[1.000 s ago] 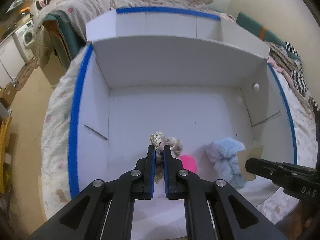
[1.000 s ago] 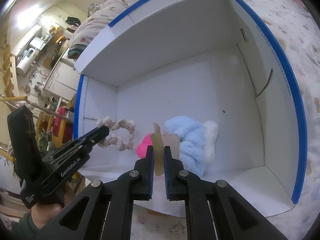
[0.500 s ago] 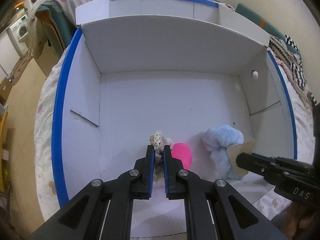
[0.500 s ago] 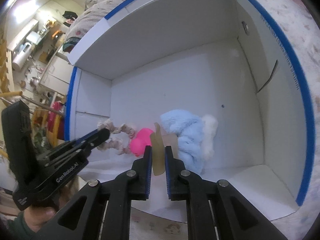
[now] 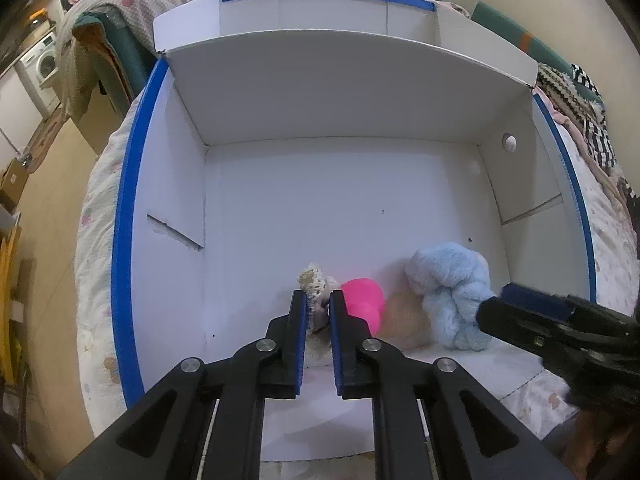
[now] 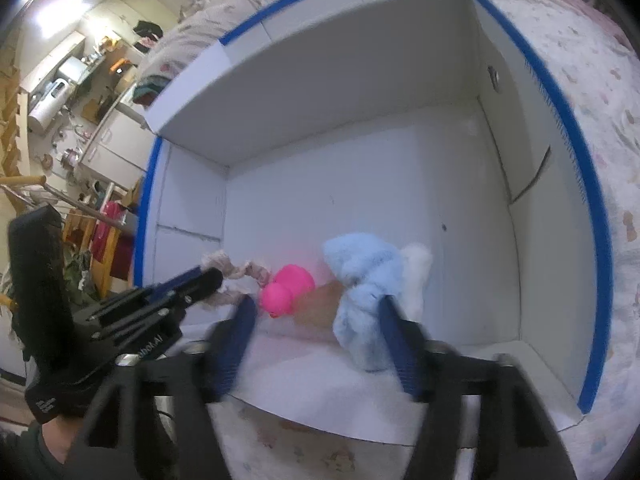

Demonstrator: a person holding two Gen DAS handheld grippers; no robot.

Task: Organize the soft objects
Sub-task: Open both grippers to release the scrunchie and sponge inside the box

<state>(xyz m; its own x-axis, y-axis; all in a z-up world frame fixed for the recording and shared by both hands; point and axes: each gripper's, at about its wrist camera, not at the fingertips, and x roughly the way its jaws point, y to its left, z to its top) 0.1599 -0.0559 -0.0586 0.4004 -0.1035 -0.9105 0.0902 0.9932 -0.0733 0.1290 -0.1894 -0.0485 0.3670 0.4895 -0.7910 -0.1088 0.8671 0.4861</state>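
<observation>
Right wrist view: the right gripper point(image 6: 316, 322), jaws just opening, straddles the tan pad point(image 6: 320, 304).

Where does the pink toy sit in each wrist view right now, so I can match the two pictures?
Left wrist view: the pink toy sits low and centre, just right of the left gripper, on the box floor.
Right wrist view: the pink toy sits lower left of centre, just beyond the right gripper.
Shared landmark: the fluffy blue toy, to its right in both.
</observation>
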